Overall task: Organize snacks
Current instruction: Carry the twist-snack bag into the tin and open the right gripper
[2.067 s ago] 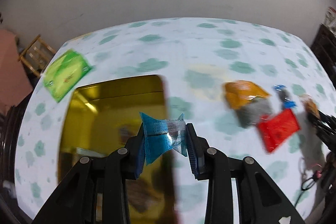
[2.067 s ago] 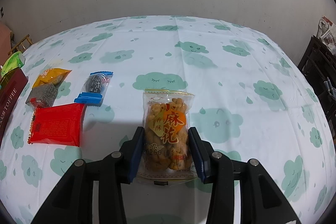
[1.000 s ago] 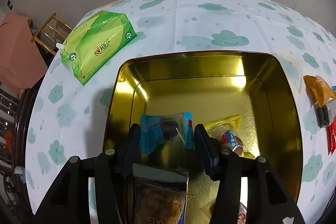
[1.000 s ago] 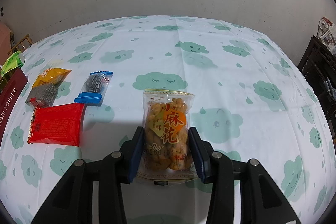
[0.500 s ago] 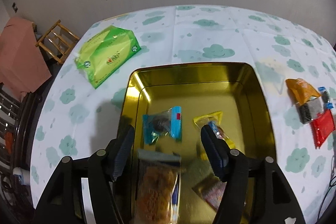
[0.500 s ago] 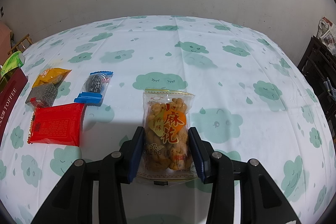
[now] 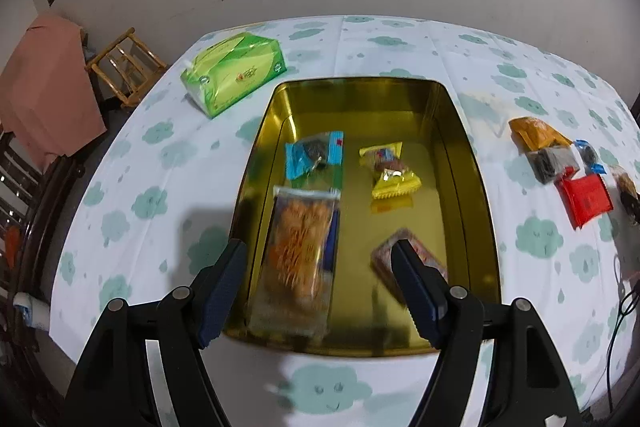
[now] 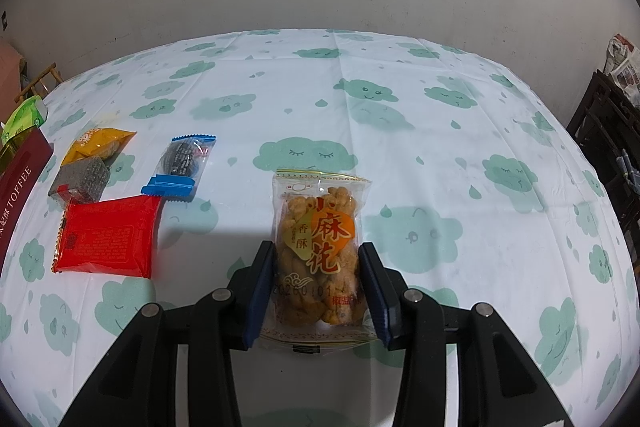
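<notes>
Four snacks in gold tin (image 7: 460,131) | left claw (image 7: 320,259) opening (empty) | right claw (image 8: 318,267) grips twist-snack bag (image 8: 318,247)

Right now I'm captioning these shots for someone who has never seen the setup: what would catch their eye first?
Probably the shiny gold tin, open on the cloud-print tablecloth with four snack packets lying in it, under the left claw, whose jaws are opening with nothing gripped. Next, the fried dough twist packet pinched in the right claw, with a bright red packet to its left.
</notes>
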Demonstrator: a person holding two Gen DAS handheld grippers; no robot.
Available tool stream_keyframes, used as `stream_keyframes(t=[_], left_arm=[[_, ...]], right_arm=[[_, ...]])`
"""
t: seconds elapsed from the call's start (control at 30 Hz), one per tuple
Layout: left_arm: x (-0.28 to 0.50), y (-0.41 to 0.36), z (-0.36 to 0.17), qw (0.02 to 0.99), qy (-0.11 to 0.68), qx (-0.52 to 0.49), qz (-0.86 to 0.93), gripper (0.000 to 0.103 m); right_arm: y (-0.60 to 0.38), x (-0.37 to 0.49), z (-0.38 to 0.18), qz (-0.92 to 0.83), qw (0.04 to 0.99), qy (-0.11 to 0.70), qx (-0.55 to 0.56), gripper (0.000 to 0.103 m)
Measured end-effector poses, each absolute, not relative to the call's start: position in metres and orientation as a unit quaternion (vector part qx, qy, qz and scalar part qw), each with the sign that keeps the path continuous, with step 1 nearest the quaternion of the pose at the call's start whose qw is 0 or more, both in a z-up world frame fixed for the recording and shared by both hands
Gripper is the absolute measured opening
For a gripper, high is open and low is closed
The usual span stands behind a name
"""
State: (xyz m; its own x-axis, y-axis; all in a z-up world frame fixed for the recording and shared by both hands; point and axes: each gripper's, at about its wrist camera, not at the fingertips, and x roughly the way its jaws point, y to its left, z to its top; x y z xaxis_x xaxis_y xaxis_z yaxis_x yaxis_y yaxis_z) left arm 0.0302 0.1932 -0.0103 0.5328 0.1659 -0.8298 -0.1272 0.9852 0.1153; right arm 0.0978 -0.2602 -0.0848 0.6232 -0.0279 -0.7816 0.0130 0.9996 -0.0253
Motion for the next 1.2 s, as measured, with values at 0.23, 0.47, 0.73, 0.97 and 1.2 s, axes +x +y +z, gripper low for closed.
stream_keyframes(t=[0.23,0.47,0.73,0.97,1.2], left_arm=[[0.014,0.201,-0.012,0.874,0.477,-0.001,0.092,0.072],[0.009,0.211,-0.017,0.871,0.481,-0.014,0.098,0.073],[0.005,0.215,-0.019,0.870,0.480,-0.014,0.111,0.075],[0.002,0.218,-0.017,0.872,0.473,-0.013,0.121,0.081],[0.000,0.219,-0.016,0.874,0.471,-0.019,0.119,0.087]], right_arm=[[-0.262,0.114,-0.080,-0.008,0.874,0.486,-0.012,0.044],[-0.263,0.128,-0.079,-0.011,0.848,0.530,-0.011,0.042],[-0.254,0.122,-0.077,-0.043,0.857,0.514,-0.012,0.040],[-0.256,0.111,-0.057,-0.064,0.872,0.485,0.033,0.040],[-0.224,0.098,-0.021,-0.017,0.886,0.459,0.059,0.040]])
